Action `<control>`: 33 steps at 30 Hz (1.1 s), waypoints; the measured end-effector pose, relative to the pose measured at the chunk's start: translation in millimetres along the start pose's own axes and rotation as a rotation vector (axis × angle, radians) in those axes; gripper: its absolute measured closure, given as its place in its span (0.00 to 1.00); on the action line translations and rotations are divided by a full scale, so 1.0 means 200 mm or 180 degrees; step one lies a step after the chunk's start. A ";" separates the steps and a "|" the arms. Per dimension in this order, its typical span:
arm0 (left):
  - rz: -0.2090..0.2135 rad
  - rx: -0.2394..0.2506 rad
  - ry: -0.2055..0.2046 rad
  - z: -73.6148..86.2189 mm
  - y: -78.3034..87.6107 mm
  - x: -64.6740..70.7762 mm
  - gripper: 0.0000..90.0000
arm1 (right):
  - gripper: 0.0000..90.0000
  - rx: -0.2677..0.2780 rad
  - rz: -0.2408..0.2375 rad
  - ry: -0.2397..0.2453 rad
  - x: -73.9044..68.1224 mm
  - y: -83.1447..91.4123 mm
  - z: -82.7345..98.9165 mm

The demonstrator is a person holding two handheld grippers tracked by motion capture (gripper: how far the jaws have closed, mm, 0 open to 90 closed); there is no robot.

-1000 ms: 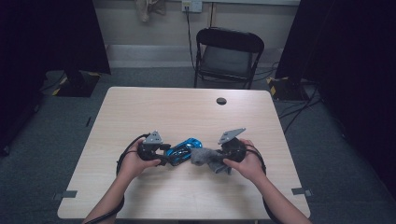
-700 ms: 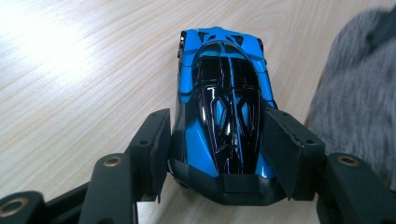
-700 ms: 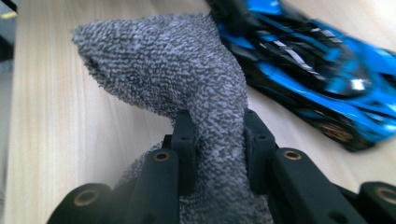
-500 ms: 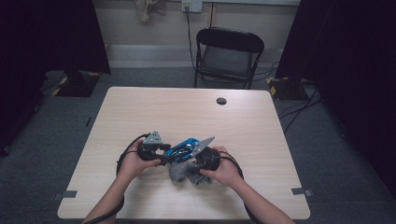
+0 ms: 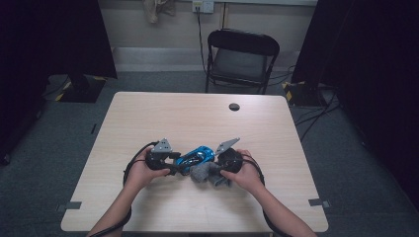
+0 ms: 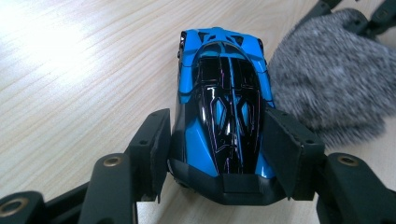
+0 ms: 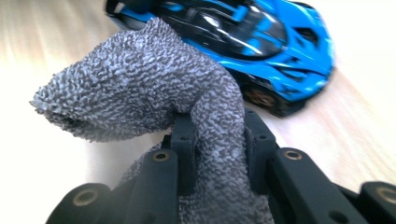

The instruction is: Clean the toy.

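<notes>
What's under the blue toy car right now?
The bare wooden table; the blue toy car sits on it between the left gripper pads. Its underside is hidden.

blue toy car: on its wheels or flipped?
On its wheels. The blue toy car shows its roof and windscreen facing up on the table, clamped at its sides by the left gripper.
</notes>
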State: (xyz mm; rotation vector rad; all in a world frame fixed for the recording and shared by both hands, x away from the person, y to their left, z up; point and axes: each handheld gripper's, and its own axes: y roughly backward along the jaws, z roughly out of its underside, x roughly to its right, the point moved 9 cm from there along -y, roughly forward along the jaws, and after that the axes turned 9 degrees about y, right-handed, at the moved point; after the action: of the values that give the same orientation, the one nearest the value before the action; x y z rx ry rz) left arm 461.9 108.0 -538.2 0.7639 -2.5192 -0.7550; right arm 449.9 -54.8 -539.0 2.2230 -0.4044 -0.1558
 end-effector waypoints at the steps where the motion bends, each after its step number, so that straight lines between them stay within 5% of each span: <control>1: 0.0000 0.0000 0.0000 0.00 0.00 0.00 0.48 | 0.79 -0.0002 0.0023 -0.0011 0.01 0.01 0.01; 24: -0.0007 -0.0012 -0.0003 0.00 0.00 0.00 0.48 | 0.79 -0.0050 0.0405 -0.0306 0.21 0.14 0.17; 33: -0.0016 -0.0016 -0.0009 0.00 0.01 0.00 0.49 | 0.79 -0.0019 0.0682 -0.0586 0.33 0.25 0.29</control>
State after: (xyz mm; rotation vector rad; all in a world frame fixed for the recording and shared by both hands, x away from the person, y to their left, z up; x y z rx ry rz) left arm 461.1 109.4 -538.0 0.7682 -2.5180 -0.7642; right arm 485.1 -149.9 -535.3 2.1497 -0.7380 -0.2470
